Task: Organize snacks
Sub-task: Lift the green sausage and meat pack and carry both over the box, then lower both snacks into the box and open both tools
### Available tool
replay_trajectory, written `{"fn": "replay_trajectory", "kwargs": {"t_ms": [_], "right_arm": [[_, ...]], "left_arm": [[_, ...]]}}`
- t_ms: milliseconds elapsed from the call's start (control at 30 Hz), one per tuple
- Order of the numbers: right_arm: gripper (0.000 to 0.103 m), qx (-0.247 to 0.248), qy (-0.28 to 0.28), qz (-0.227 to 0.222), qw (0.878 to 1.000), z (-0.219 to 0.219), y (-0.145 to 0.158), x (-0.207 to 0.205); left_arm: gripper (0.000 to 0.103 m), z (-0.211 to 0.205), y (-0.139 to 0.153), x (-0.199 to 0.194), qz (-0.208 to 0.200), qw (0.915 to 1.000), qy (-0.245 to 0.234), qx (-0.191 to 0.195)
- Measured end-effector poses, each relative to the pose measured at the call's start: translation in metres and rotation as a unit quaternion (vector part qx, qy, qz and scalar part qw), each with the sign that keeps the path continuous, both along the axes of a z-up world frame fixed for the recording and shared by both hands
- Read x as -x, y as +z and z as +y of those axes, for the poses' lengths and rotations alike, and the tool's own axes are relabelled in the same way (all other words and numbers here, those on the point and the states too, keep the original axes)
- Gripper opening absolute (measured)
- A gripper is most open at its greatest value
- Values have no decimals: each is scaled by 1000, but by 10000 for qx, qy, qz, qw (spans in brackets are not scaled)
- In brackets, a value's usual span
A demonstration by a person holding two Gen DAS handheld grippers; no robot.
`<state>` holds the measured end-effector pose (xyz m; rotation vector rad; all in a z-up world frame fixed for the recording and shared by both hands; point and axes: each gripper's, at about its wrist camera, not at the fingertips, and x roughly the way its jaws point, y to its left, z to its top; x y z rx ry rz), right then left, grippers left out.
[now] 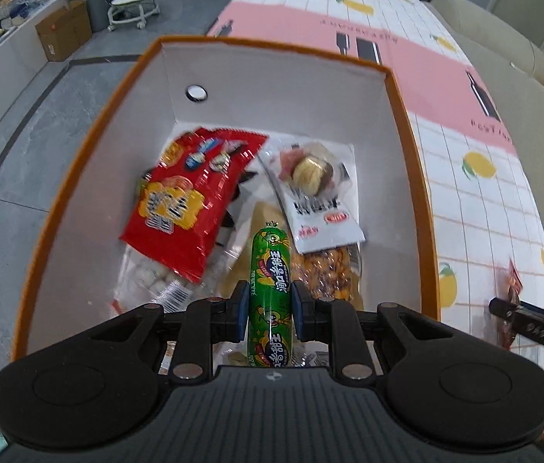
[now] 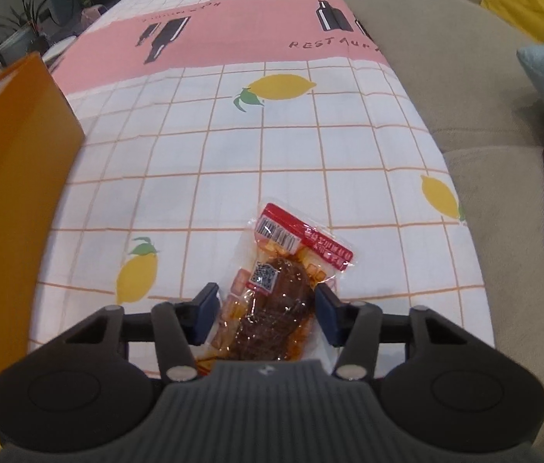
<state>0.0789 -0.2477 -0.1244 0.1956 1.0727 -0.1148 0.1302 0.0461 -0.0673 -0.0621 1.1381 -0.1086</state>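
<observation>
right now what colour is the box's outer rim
Orange on the cardboard box, clearest in the left wrist view.

Orange box (image 2: pixel 13 193) cut off at left edge, clear nut bag (image 1: pixel 326 274) half buried, red bag's (image 1: pixel 191 200) print blurred

Green sausage (image 1: pixel 270 293), orange-rimmed white box (image 1: pixel 411 162), pink and lemon-printed grid tablecloth (image 2: pixel 233 146).

**Two wrist cameras, both tipped steeply down**

The left wrist view looks along its tongs (image 1: pixel 270 310) straight into the orange box (image 1: pixel 413 177) from close above. The right wrist view hangs low over the worktop (image 2: pixel 233 162) — its tongs (image 2: pixel 266 314) fill the foreground. Both views share the lemon-print cloth and the box, whose outer wall edges the right view's left side — the sofa (image 2: pixel 465 115) too.
</observation>
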Motion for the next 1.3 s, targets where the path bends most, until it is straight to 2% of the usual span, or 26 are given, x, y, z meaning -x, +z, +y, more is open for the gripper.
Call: {"fn": "replay_trajectory", "kwargs": {"t_ms": [333, 600, 800, 967, 1167, 1300], "right_arm": [[32, -717, -43, -150, 9973, -8, 15, 8], [29, -1078, 304, -799, 9905, 11, 66, 7], [29, -1692, 952, -1403, 9709, 49, 121, -6], [29, -2346, 1474, -1380, 9509, 92, 142, -28], [30, -2124, 2020, -995, 9509, 148, 130, -50], [30, -1658, 2266, -751, 9568, 169, 116, -60]], "left_arm": [[25, -5, -6, 2, 70, 9999, -89, -31], [25, -1, 3, 0, -36, 10000, -31, 21], [25, 5, 10, -2, -49, 10000, -34, 79], [25, 6, 15, -4, -42, 9997, -173, -138], [25, 12, 13, -9, 27, 9989, -255, -399], [25, 17, 8, -14, 146, 9986, -262, -433]]}}
